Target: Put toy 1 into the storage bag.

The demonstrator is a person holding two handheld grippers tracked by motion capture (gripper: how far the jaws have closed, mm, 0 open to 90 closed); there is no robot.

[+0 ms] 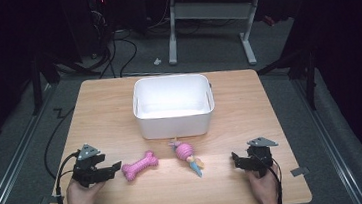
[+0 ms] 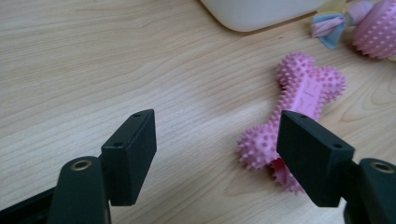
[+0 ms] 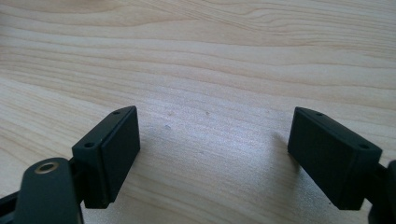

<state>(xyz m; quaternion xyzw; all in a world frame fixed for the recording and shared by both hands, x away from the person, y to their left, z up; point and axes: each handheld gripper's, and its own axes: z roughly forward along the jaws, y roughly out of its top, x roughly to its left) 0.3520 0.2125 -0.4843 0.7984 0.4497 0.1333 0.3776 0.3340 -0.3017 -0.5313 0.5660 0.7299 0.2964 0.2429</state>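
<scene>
Spreading wide, the jaws of the left gripper [image 1: 115, 167] are held released and empty, low over the table [image 1: 95, 115], with the pink bone toy [image 1: 139, 167] just beyond their tips. In the left gripper view the bone toy [image 2: 299, 112] lies off toward the right jaw, partly hidden behind it, so it is not yet centred in the gap. The step in hand is judged to be the pickup of this toy, probably for the white bin [image 1: 173, 105] that stands behind it, near but apart.

The pickup would be done best if the gripper were first shifted sideways until the narrow waist of the bone sits midway between the jaws. The knobbed ends are wider and would be gripped less surely. The jaws should be lowered close to the wood before closing, so that the soft spiked rubber is caught on its sides and not merely pressed from above. A slip could follow if only one end were pinched.

The right gripper [image 1: 235, 157] is likewise held open and empty over bare wood, well apart from the rope toy with the pink ball [image 1: 187, 155]. Whether its jaws touch the table cannot be told from these views. It is best kept there, out of the way.
</scene>
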